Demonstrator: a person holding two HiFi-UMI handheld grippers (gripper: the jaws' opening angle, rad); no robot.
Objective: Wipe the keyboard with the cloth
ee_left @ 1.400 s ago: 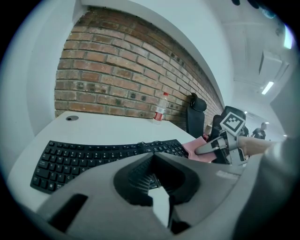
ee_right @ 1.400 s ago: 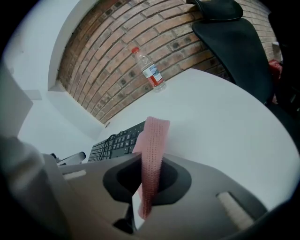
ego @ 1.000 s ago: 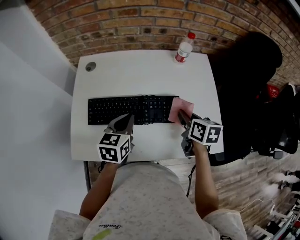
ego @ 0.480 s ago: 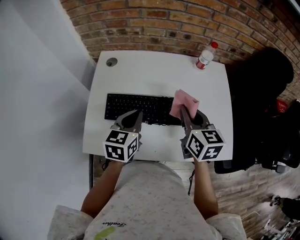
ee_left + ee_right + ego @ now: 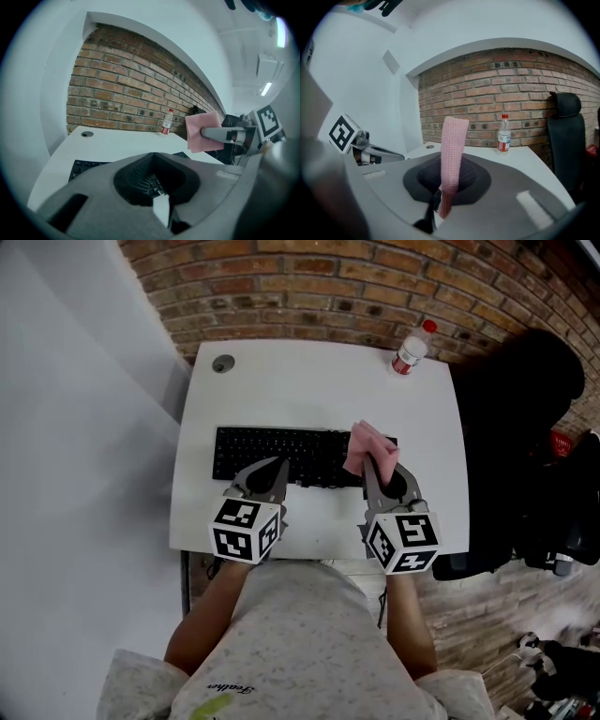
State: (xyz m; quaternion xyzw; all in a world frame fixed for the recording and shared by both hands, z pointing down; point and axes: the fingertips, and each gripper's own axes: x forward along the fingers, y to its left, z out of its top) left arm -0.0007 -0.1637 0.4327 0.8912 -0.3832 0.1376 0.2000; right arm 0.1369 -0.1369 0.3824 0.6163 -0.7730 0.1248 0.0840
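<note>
- Head view: my right tongs [image 5: 371, 465] pinch the pink cloth [image 5: 367, 442] above the right end of the keyboard [image 5: 272, 454]. The left tongs [image 5: 278, 468] are closed near the keyboard's front edge, over the desk [image 5: 309, 381].
- Left gripper view: these jaws meet on nothing, and the cloth [image 5: 199, 131] is held clear of the keys.
- Right gripper view: the jaws are clamped on the cloth [image 5: 452, 150], which stands upright. I judge the grasp done and the wiping yet to be done.

Quick count: one desk [image 5: 309, 385], one keyboard [image 5: 279, 454], one cloth [image 5: 367, 443], one bottle [image 5: 410, 351], one chair [image 5: 514, 418], plus my left gripper [image 5: 277, 468] and right gripper [image 5: 369, 463].
</note>
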